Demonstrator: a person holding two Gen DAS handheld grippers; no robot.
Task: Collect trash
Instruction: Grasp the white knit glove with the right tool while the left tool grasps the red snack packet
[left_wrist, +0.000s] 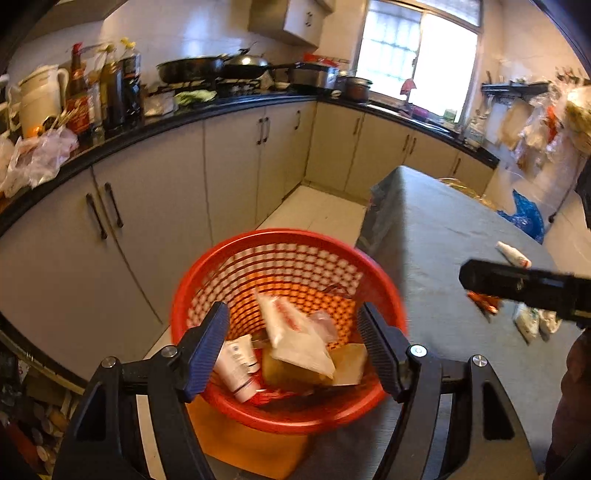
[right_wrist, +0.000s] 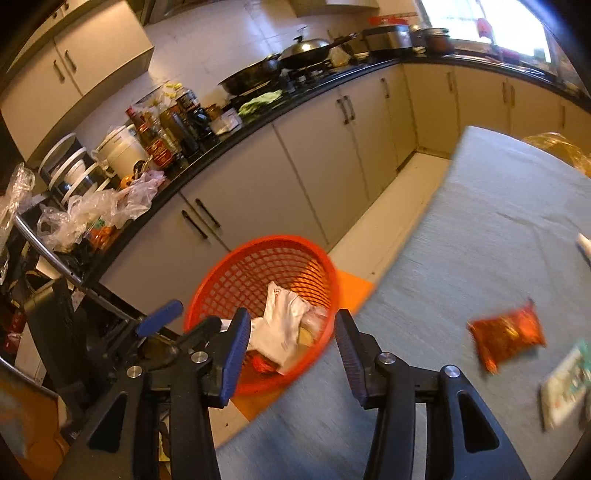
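Sunlit kitchen (left_wrist: 236, 162), black-topped beige cabinets (left_wrist: 147, 221)

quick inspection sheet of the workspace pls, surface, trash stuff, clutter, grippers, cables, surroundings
surface: table under a grey-blue cloth, mostly bare.
job's things: red basket beside the table's edge, holding a white tube, a white packet and other wrappers; orange-red snack packet, a white tube and a pale packet lie on the cloth.
clutter: blue bag at the table's far end.
grippers: left gripper open over the basket, nothing between its pads; right gripper open, empty, near the basket's rim.
cables: nothing seen.
surroundings: kitchen counter crowded with bottles, pans and plastic bags; bright window.
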